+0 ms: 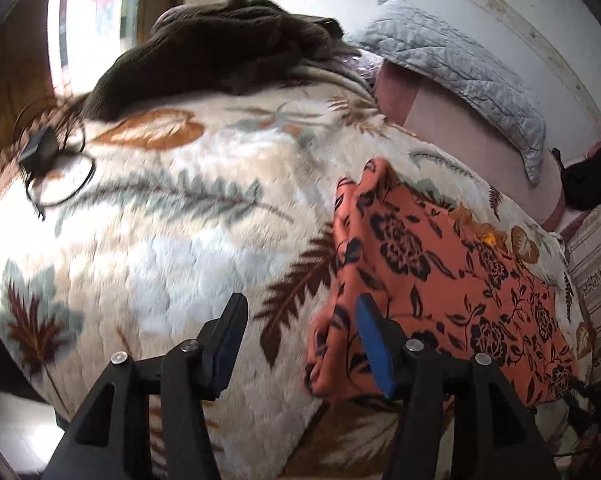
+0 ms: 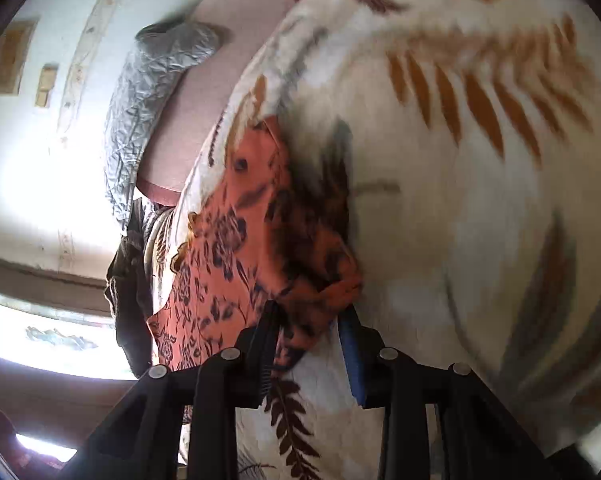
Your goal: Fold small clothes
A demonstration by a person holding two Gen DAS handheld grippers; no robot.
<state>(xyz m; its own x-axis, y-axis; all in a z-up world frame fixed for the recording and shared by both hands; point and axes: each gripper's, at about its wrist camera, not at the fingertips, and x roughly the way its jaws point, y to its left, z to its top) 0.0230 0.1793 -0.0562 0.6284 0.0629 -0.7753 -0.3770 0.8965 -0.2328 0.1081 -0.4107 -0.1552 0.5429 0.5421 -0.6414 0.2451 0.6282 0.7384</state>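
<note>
Grippers first. My left gripper [image 1: 300,320] has its jaws spread wide with nothing between them; it sits low over the blanket [image 1: 188,248], with its right-hand finger overlapping the near-left edge of the orange garment [image 1: 440,280] in view. Contact there I can't confirm.

My right gripper [image 2: 310,320] also has its jaws apart. A bunched fold of the same garment [image 2: 268,240] sits right at the fingertips and partly between them, but I see a clear gap on the blue-pad side, so I read it as not clamped. Motion blur makes this uncertain.

Garment: orange with dark flower print, lying on the leaf-pattern blanket. In the left view it runs from about 5 o'clock up toward centre-right. It looks partly flattened, with the near-left edge rumpled and rolled under.

Handling, my judgement: thin, light, floppy cloth. It will drape and slide rather than hold a crease. The plush blanket may drag at it, so lift before moving, don't scrape. Best grips are the corners or the hem edge, one per gripper, pinching a single layer; the bunched fold at the right gripper risks catching several layers.

Farther out in the left view: black cable with plug [image 1: 40,156] at 9 o'clock, dark brown garment [image 1: 220,52] at 12, grey quilted pillow [image 1: 460,68] at 1–2 o'clock against the wall.
</note>
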